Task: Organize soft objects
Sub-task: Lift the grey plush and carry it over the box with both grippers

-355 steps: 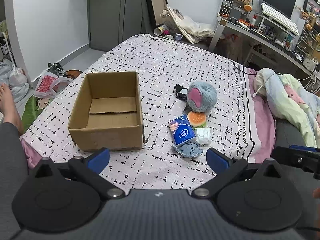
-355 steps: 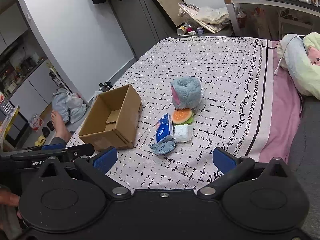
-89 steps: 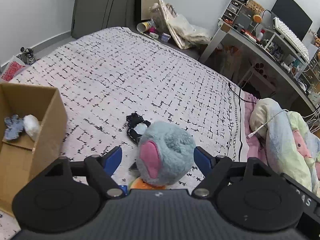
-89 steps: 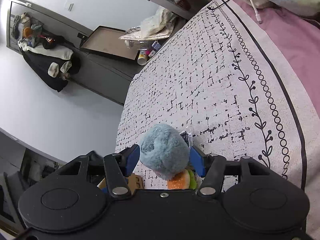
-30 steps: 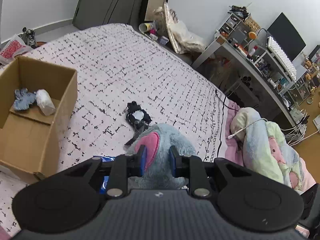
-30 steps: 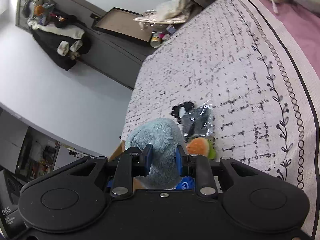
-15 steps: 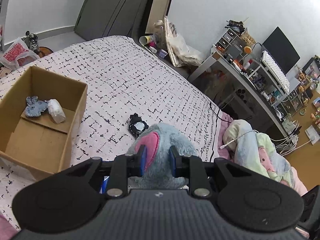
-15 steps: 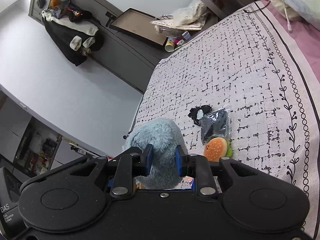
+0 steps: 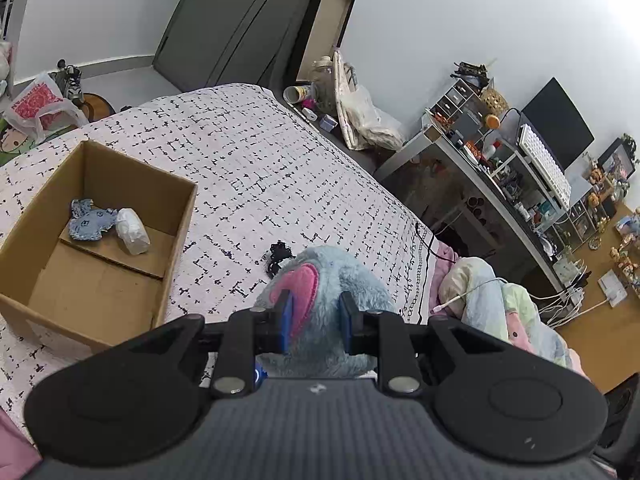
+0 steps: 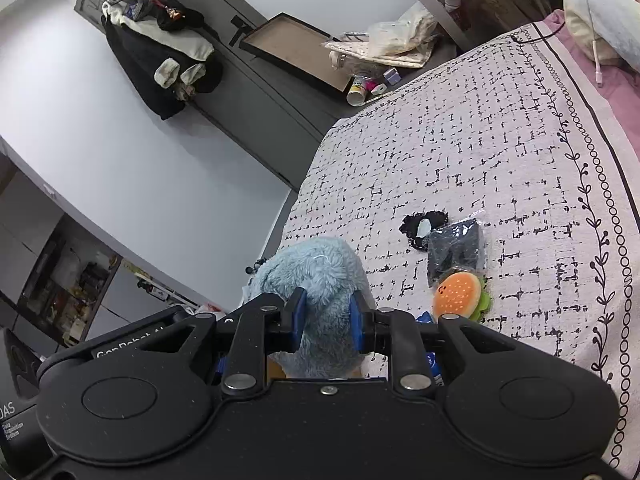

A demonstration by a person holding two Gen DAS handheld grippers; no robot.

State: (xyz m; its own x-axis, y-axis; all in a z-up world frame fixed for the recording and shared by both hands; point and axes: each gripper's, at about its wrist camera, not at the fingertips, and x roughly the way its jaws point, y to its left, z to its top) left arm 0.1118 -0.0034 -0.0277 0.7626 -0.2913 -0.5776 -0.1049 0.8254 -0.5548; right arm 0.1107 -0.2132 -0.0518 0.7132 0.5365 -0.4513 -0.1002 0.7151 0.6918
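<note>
Left gripper (image 9: pixel 315 316): its 2 blue-padded fingers (image 9: pixel 286 318) are clamped on the fluffy blue plush (image 9: pixel 334 280), pinching it at the pink ear patch, and the fur bulges out past both pads. Right gripper (image 10: pixel 326 316): likewise closed on the same plush (image 10: pixel 316 276), its pads sunk into the fur from the other side. The plush is thus held by both grippers at once, lifted clear of the bed (image 9: pixel 248 168).

Left wrist view: to the left of the plush, an open box (image 9: pixel 176 224) stands on the patterned bedspread. In it lie 2 items against the far wall, touching each other: a small blue toy (image 9: pixel 89 222) and a white packet (image 9: pixel 132 231). A small black item (image 9: pixel 278 256) lies on the spread just beyond the plush. A bundled blanket (image 9: pixel 492 304) with a white cable sits at the bed's right edge; a cluttered desk (image 9: pixel 500 176) with a keyboard and a monitor stands beyond.

Right wrist view: on the spread to the right of the plush lie a burger toy (image 10: pixel 458 292), a dark bag (image 10: pixel 456 252) touching it on the far side, and the black item (image 10: pixel 422 226) just beyond the bag. A blue pack (image 10: pixel 430 356) shows only partly behind the right finger. Dark clothes (image 10: pixel 160 64) hang on the far wall.
</note>
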